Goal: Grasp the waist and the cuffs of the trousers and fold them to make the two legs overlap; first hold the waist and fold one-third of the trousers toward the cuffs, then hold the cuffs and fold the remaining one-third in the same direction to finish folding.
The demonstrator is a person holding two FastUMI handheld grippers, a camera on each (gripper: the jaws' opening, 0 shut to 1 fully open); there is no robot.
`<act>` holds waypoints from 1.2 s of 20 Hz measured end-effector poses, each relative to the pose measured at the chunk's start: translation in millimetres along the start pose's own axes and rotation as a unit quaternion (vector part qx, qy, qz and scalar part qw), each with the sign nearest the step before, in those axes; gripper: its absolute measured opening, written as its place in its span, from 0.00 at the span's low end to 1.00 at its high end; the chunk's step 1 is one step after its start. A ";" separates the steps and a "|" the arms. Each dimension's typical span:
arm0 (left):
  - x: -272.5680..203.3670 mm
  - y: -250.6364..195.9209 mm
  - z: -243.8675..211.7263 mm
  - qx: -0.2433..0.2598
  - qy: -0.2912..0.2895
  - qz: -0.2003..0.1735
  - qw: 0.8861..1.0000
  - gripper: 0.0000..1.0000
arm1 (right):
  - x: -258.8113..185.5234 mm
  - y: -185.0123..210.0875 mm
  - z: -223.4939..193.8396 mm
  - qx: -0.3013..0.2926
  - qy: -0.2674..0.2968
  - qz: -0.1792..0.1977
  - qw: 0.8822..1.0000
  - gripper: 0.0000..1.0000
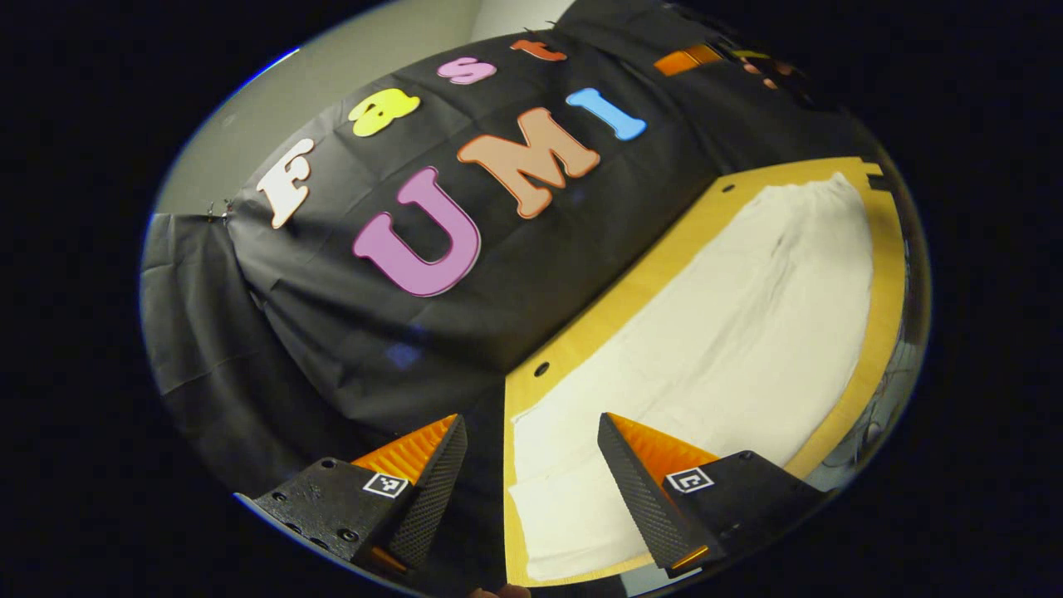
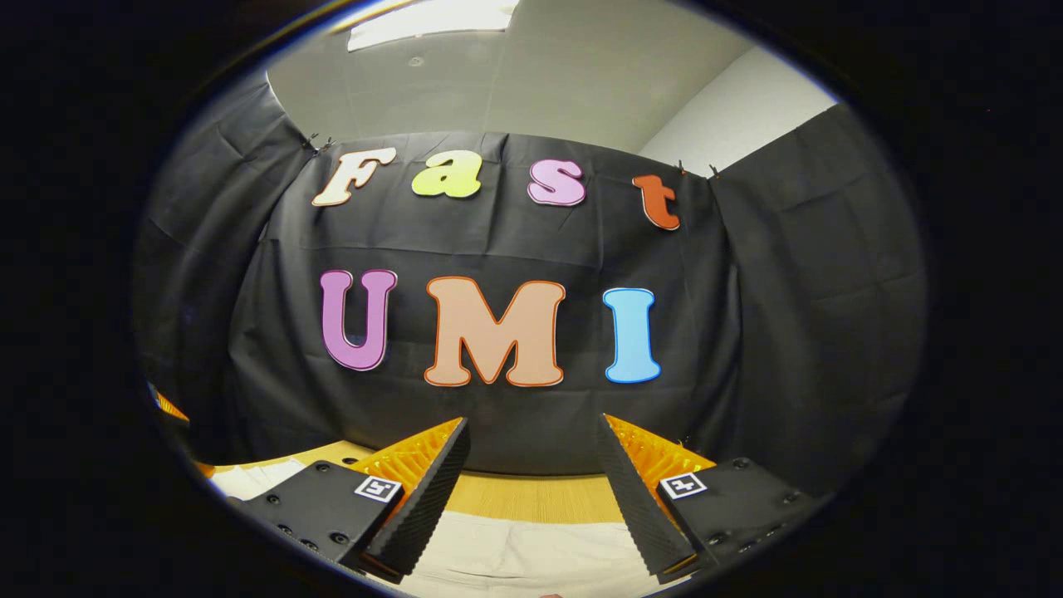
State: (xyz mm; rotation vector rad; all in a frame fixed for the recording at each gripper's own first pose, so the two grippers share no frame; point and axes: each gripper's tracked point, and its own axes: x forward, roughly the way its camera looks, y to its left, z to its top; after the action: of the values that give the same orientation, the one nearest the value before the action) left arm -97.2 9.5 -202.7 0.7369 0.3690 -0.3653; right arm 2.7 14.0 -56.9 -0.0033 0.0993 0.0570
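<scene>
From the left gripper view, my left gripper (image 1: 531,432) hangs above the table edge with its fingers spread wide and nothing between them, and the cream-white cloth trousers (image 1: 714,332) lie flat along the yellow wooden table (image 1: 614,303) to its right. My right gripper (image 2: 531,436) is likewise wide apart and empty, the trousers (image 2: 515,556) just below its fingertips.
</scene>
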 end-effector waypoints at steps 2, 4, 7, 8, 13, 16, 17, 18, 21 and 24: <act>-2.2 -19.6 -23.1 0.031 0.022 -0.029 0.999 0.96 | -0.8 -3.1 -3.8 -0.001 0.004 -0.001 1.000 0.97; -5.0 -35.1 -46.3 0.063 0.044 -0.059 0.995 0.97 | -2.6 -6.8 -8.8 -0.003 0.009 -0.004 1.000 0.97; -1.7 -43.1 -72.2 0.101 0.073 -0.095 0.988 0.96 | -4.9 -11.1 -17.4 -0.006 0.019 -0.007 1.000 0.97; -1.5 -46.0 -81.8 0.111 0.081 -0.109 0.985 0.97 | -5.7 -12.2 -20.0 -0.007 0.022 -0.008 1.000 0.97; -13.7 -62.0 -114.3 0.158 0.119 -0.162 0.967 0.97 | -7.2 -13.6 -27.4 -0.012 0.031 -0.008 0.999 0.97; -23.7 -70.0 -134.8 0.192 0.135 -0.190 0.953 0.97 | -10.0 -17.1 -31.9 -0.015 0.036 -0.009 0.999 0.97; -22.6 -71.0 -139.1 0.204 0.138 -0.194 0.949 0.97 | -9.8 -18.1 -32.1 -0.015 0.037 -0.011 0.999 0.97; -24.7 -69.8 -143.1 0.217 0.141 -0.198 0.945 0.97 | -10.1 -20.1 -33.9 -0.015 0.039 -0.013 0.999 0.97; -25.0 -75.2 -156.1 0.250 0.149 -0.219 0.931 0.97 | -10.8 -24.7 -37.5 -0.016 0.044 -0.019 0.999 0.97; -23.1 -78.8 -158.3 0.269 0.147 -0.232 0.923 0.96 | -12.0 -30.3 -37.1 -0.022 0.045 -0.025 0.998 0.97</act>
State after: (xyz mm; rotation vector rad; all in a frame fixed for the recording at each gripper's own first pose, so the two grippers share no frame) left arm -183.4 71.5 -346.0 1.2533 0.7479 -0.8293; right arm -11.2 -17.2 -92.6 -0.0515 0.1874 0.0091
